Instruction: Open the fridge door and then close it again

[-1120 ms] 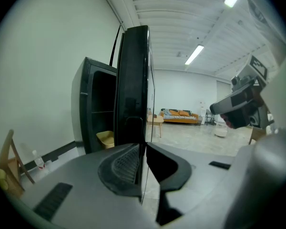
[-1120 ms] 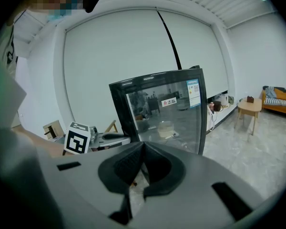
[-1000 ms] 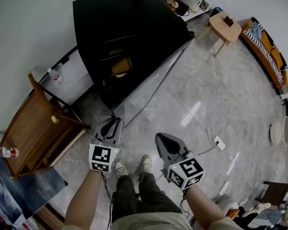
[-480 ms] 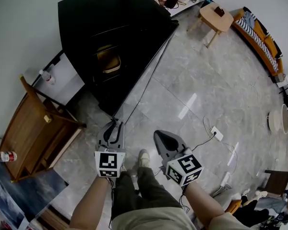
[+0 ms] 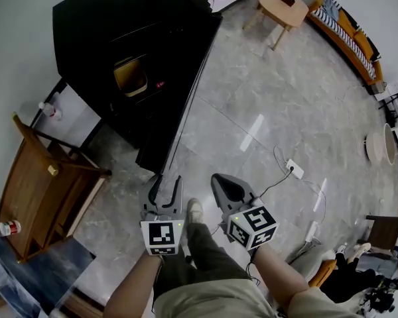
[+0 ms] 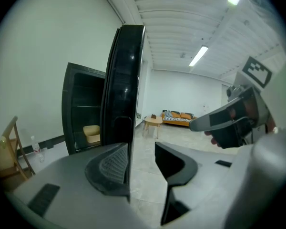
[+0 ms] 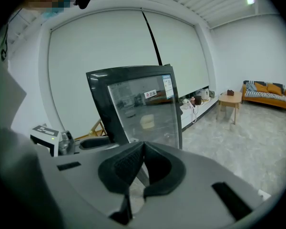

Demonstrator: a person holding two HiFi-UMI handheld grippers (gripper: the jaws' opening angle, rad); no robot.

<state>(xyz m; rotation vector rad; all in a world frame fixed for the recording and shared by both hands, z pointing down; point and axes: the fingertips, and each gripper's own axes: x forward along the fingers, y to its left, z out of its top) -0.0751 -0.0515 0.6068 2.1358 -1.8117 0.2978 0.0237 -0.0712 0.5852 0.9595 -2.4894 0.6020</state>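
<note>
Grey moulded left gripper (image 5: 166, 181) extends forward on a bare forearm, angled slightly below level, with its marker cube towards the person. Its jaws stand partly apart and have just been opening. The free vertical edge of the fridge door (image 6: 126, 80) stands between them, close against the left pad; neither pad presses on it. The right gripper (image 5: 220, 181) is held alongside, tilted further down, its ribbed pads closed together with nothing between them. The black fridge (image 5: 139, 38) stands against the white wall, and its door is swung wide open, reaching out towards the left gripper. A slatted wooden chair (image 5: 40, 184) stands near the fridge on the left. Polished grey marble floor (image 5: 252, 98) lies open to the right of the door, with a white power strip (image 5: 293, 169) and its cables near the right gripper. The door is a glass panel in a dark glossy frame.
</note>
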